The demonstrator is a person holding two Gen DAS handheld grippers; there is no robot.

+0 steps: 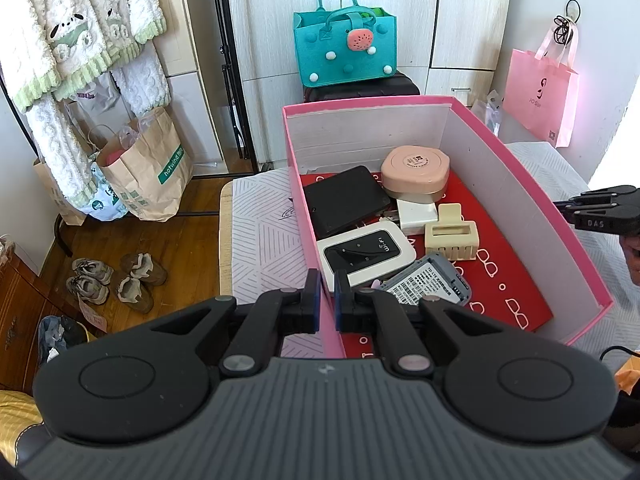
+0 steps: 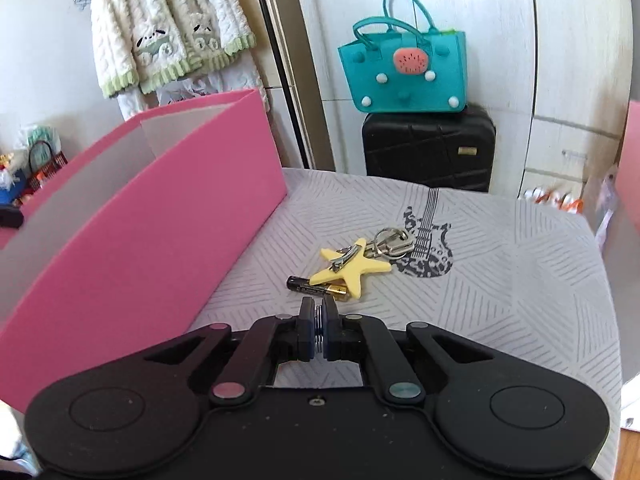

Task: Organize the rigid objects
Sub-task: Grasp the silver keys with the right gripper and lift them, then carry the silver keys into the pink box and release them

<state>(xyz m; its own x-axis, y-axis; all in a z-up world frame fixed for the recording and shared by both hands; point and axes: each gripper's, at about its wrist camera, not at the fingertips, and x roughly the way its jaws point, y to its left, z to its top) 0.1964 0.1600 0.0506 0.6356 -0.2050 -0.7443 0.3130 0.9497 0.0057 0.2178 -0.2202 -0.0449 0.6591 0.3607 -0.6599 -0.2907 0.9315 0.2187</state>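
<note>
The large pink cardboard box (image 1: 512,184) stands on the grey striped bedspread (image 2: 500,280); it is light and stiff, and the left tool (image 1: 327,300) pinches its near wall between its pads. Inside the box lie small hard devices. Outside, near the box, lie a flat yellow star hair clip (image 2: 354,266), a ring of metal keys (image 2: 390,242) and a small black battery (image 2: 316,285) (round, so it may roll; better to take it across the middle). The right tool (image 2: 319,322) is clenched on a thin ridged metal piece, hard to identify.
</note>
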